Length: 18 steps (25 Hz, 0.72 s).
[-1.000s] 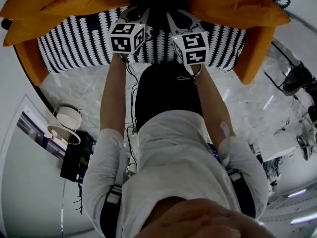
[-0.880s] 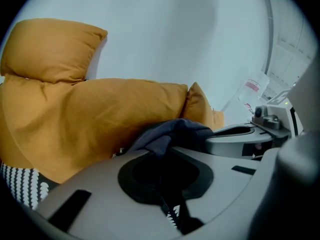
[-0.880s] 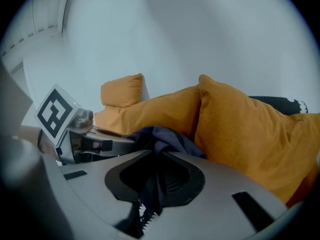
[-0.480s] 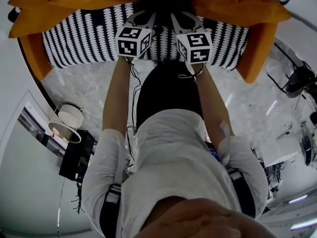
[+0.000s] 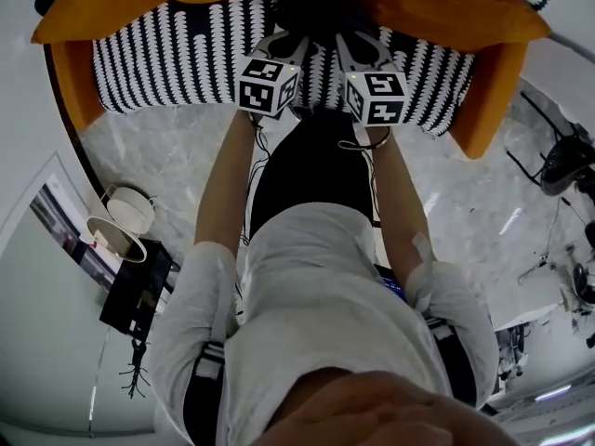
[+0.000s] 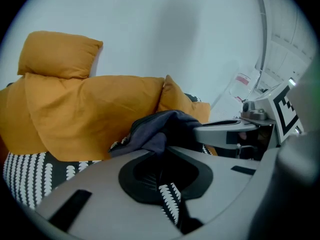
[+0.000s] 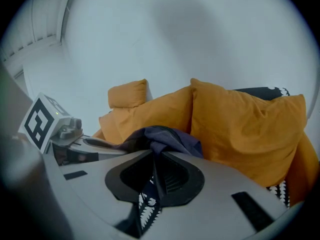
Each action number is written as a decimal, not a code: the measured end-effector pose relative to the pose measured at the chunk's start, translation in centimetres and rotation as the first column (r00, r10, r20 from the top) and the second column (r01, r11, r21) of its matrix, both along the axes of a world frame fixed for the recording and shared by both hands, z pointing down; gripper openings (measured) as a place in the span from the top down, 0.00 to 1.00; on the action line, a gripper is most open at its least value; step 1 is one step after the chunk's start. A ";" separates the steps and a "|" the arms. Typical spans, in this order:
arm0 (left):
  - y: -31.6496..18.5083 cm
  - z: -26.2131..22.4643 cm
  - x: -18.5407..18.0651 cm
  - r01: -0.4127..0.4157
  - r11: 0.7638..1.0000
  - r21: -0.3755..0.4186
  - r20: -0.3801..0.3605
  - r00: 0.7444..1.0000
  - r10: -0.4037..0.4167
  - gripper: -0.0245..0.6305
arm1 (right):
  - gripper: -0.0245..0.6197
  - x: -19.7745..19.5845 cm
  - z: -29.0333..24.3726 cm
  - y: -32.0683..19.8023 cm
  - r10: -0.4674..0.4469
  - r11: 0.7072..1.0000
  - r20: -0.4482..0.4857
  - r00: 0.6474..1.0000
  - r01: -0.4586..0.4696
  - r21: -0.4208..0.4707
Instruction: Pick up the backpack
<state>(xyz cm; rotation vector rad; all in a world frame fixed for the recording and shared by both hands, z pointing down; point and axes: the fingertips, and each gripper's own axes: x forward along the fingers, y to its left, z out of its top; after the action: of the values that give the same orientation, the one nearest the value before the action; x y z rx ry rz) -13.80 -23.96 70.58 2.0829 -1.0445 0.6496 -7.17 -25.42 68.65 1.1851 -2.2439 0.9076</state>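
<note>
**Both grippers pinched on a soft, slumping backpack**

From the head view, the dark backpack (image 5: 311, 7) lay on the black-and-white patterned sofa seat (image 5: 167, 54), at its back against the orange cushions (image 5: 446, 7). The left gripper (image 5: 284, 43) and right gripper (image 5: 361, 49) reached side by side into it, close together.

In the left gripper view, the jaws stood together, nipping a bunched fold of navy cloth (image 6: 160, 129) at their tips. The other gripper showed just beside it at the right.

In the right gripper view, the jaws were likewise closed on a ridge of the same cloth (image 7: 167, 136), which rose crumpled above them in front of a cushion (image 7: 245, 129).

The bag looked limp and unstructured, probably light or nearly empty. Being soft, it would likely sag and swing when raised. A thin pinch of smooth fabric may slip, so a strap, a handle loop or a thicker seam would make the surer hold. No strap could be made out.
</note>
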 end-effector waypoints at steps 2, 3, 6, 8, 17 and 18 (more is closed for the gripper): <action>1.1 -0.1 -0.3 0.008 1.000 0.004 0.003 1.000 -0.008 0.92 | 0.85 0.0 -0.2 1.0 -0.002 1.000 -0.004 1.000 0.002 0.005; 1.6 -0.2 -0.3 0.010 1.000 0.006 0.007 1.000 -0.010 0.92 | 0.85 0.1 -0.2 1.4 -0.002 1.000 -0.006 1.000 0.002 0.007; 3.5 -0.3 -0.2 0.005 1.000 0.011 0.013 1.000 -0.005 0.92 | 0.85 0.3 -0.2 3.1 -0.001 1.000 -0.013 1.000 0.001 0.007; 4.8 -0.5 -0.1 -0.005 1.000 0.016 0.017 1.000 0.005 0.92 | 0.85 0.4 -0.4 4.4 -0.007 1.000 -0.024 1.000 0.007 0.006; 10.1 -1.6 0.2 -0.018 1.000 -0.009 0.005 1.000 0.019 0.92 | 0.85 1.0 -1.4 10.2 -0.018 0.999 -0.066 0.998 0.015 -0.038; 10.6 -1.7 0.2 -0.015 1.000 -0.017 0.000 1.000 0.015 0.92 | 0.85 1.1 -1.4 10.7 -0.017 0.999 -0.068 0.998 0.014 -0.046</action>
<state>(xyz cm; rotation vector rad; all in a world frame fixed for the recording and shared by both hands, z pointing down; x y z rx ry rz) -13.62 -13.41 68.91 2.0777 -1.0213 0.6630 -6.07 -14.74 67.27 1.1590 -2.1642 0.8934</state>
